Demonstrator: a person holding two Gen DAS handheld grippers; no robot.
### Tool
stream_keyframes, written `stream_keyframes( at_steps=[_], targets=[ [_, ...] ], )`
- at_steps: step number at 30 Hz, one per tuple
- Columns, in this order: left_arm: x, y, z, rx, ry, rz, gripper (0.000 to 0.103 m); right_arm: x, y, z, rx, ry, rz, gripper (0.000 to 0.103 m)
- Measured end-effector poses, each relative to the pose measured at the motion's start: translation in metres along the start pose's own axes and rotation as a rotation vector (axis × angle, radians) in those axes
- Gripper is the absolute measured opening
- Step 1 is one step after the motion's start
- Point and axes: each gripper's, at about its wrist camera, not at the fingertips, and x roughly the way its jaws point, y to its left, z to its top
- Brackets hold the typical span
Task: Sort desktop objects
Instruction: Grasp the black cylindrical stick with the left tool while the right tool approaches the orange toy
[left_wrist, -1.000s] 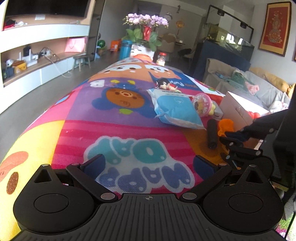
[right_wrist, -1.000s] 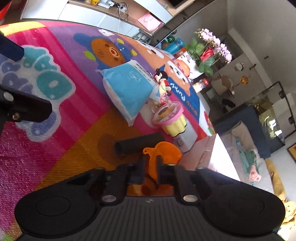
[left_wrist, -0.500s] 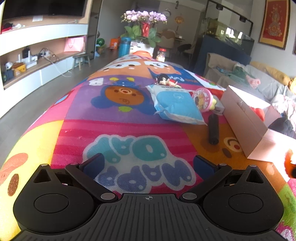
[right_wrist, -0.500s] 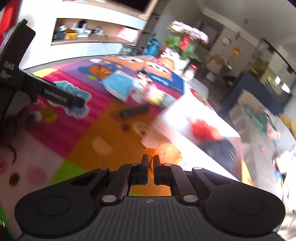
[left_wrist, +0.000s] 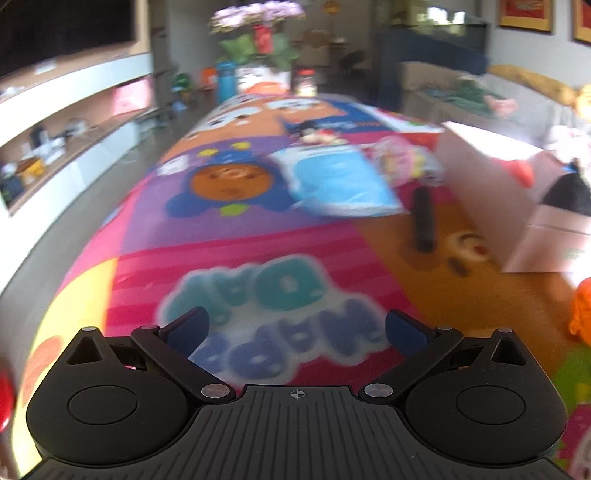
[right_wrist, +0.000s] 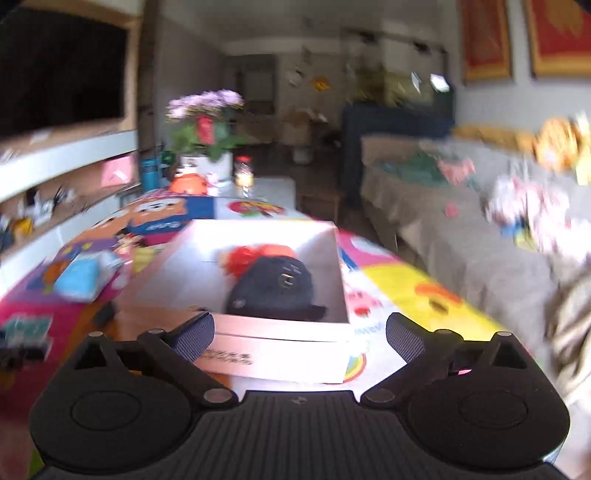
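My right gripper hangs just in front of the white cardboard box, its jaws opening wide with nothing between them. Inside the box lie a black cap and a red fluffy thing. An orange object shows at the right edge of the left wrist view, near the box's flap. My left gripper stands open and empty over the cartoon tablecloth. Ahead of it lie a blue packet, a black cylinder, a pink toy and a small doll.
A flower pot and a blue bottle stand at the table's far end. A sofa with scattered things runs along the right. Wall shelves line the left. Both views are blurred.
My right gripper, shut on the orange object before, swung right to the box, rolled level and opened; the orange object is gone from its jaws. The left gripper only rolled slightly.
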Motion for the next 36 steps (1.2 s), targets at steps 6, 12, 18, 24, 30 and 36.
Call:
stream_keyframes(
  at_steps=[6,12,18,24,30,36],
  targets=[
    [-0.007,-0.025,0.019,0.107,-0.092,-0.123,0.098,0.027,0.012,0.003,0.079,0.014,0.089,0.103],
    [0.020,-0.056,0.034,0.196,-0.057,-0.159,0.075,0.012,0.019,0.004,0.067,-0.013,0.216,0.103],
    [0.053,-0.075,0.042,0.246,-0.039,-0.164,0.055,-0.011,0.008,-0.022,0.117,0.023,0.161,0.103],
    [0.051,-0.079,0.043,0.291,-0.047,-0.159,0.020,-0.004,-0.010,-0.056,0.252,0.141,0.130,0.103],
    [0.022,-0.068,0.024,0.305,-0.049,-0.192,0.020,-0.002,-0.011,-0.058,0.275,0.140,0.122,0.103],
    [-0.027,-0.050,-0.003,0.329,-0.019,-0.316,0.026,-0.006,-0.007,-0.058,0.284,0.146,0.103,0.103]
  ],
)
